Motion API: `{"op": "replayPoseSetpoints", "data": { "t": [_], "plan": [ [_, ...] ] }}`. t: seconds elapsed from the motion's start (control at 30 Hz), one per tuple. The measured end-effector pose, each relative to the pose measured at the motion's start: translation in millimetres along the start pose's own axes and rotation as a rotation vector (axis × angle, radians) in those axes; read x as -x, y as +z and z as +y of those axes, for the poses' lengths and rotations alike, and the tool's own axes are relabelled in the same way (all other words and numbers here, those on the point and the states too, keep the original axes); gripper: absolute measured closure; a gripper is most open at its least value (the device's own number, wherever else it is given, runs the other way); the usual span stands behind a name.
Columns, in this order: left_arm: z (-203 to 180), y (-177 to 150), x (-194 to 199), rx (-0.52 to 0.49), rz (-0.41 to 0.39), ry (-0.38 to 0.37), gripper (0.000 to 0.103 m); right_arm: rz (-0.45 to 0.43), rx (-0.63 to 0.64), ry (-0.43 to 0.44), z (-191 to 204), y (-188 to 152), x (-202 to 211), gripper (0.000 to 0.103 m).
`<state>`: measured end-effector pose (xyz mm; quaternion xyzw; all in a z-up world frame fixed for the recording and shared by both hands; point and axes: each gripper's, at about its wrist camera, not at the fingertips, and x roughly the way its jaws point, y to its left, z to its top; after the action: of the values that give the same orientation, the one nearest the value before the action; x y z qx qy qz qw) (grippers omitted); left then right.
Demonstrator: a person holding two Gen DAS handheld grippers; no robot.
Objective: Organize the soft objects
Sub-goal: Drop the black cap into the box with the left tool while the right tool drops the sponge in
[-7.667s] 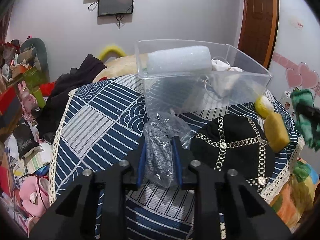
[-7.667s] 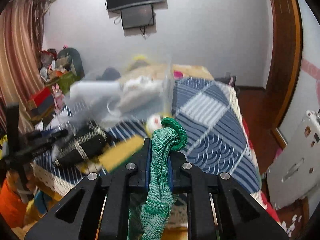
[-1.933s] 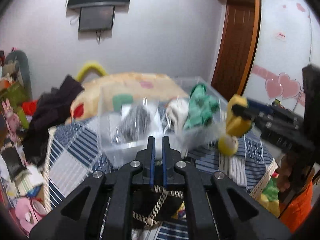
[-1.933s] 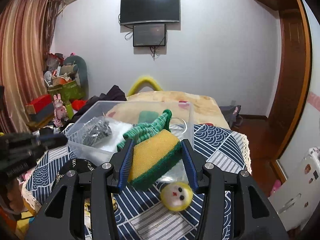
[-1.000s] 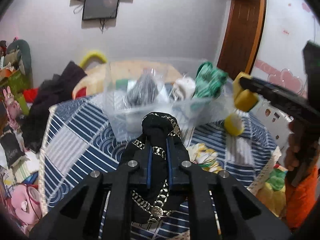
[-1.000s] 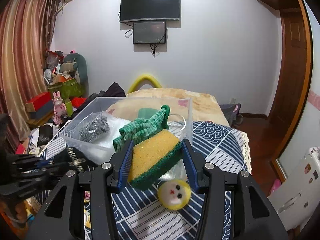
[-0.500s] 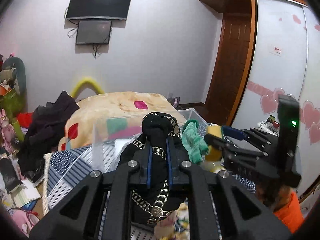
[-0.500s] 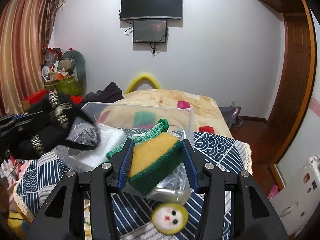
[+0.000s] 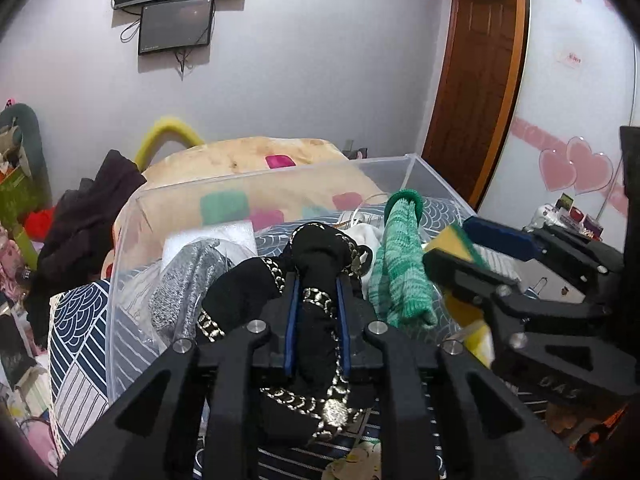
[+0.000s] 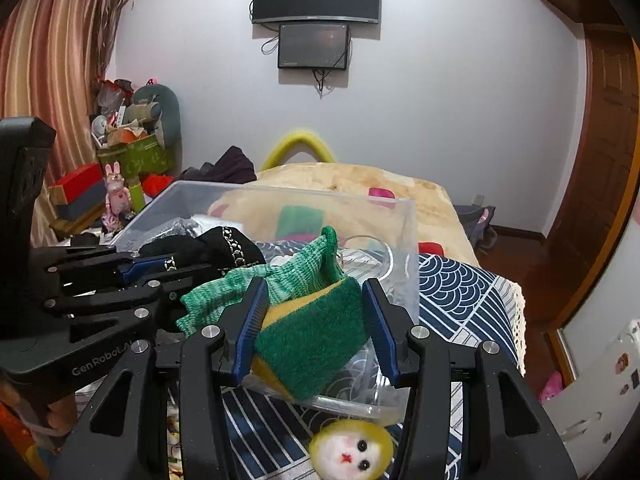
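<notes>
My left gripper (image 9: 317,280) is shut on a black cloth with gold chain trim (image 9: 320,256) and holds it over the clear plastic bin (image 9: 132,216). My right gripper (image 10: 316,292) is shut on a yellow and green sponge (image 10: 312,336) at the bin's near wall (image 10: 412,240). In the bin lie a green knit sock (image 9: 400,264), a grey mesh bundle in plastic (image 9: 180,280) and a white foam piece (image 9: 208,236). The left gripper with the black cloth (image 10: 224,244) shows in the right wrist view. The right gripper (image 9: 460,240) shows in the left wrist view.
A yellow-haired doll head (image 10: 352,450) lies on the blue patterned tablecloth (image 10: 456,292) in front of the bin. A bed with a beige blanket (image 10: 340,180) stands behind. Clutter and boxes (image 10: 132,152) fill the left side. A wooden door (image 9: 476,80) is at the right.
My left gripper has lifted the black cloth off the table and brought it over the bin. My right gripper has brought the sponge up to the bin's near wall, beside the green sock.
</notes>
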<state>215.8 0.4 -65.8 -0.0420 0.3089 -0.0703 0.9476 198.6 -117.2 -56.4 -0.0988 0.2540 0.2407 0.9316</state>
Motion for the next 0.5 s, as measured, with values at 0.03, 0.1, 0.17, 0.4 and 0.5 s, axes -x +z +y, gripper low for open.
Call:
{"op": "replayPoseSetpoints", "data": {
  "t": [0.03,0.1,0.17,0.4,0.5],
  "plan": [
    [1,1,0,0.005,0.003,-0.005,0.080,0.005,0.007,-0.001,1,0,-1,0.057],
    [4,2,3,0.012,0.005,-0.009,0.076,0.017,0.021,-0.009,3,0,-3,0.050],
    [6,3,9,0.025,0.002,-0.021,0.072,0.024,0.038,-0.027,5,0,-4,0.043],
    [11,6,41,0.042,-0.049,-0.037,0.057,-0.012,0.040,-0.021,3,2,14,0.024],
    [7,7,58,0.031,-0.088,-0.023,0.047,-0.032,0.048,-0.027,3,5,22,0.022]
  ]
}}
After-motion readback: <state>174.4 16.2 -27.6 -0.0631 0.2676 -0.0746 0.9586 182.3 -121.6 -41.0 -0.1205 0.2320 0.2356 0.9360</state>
